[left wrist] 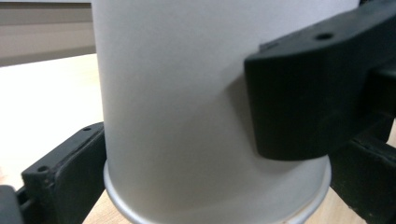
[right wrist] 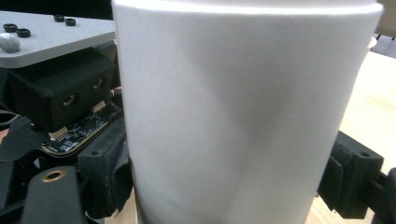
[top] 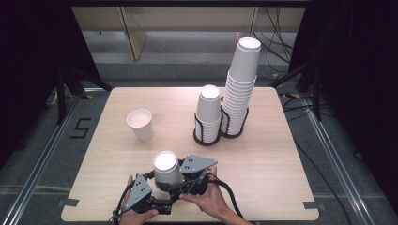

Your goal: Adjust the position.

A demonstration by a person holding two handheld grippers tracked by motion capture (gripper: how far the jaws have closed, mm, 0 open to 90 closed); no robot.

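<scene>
Centrally, the wooden table [top: 263, 159] carries two wire holders: a tall stack of paper cups [top: 240, 93] and, just beside it, a shorter stack [top: 208, 115]. A single upright cup [top: 140, 124] stands apart at left. Near the front edge, an inverted paper cup [top: 167, 168] is pinched from both sides, the left gripper [top: 155, 185] low at its rim, the right gripper [top: 180, 174] higher on the wall. It probably comprises nested cups being separated, though no seam is visible. The next move calls for opposed pulls without crushing the wall.
</scene>
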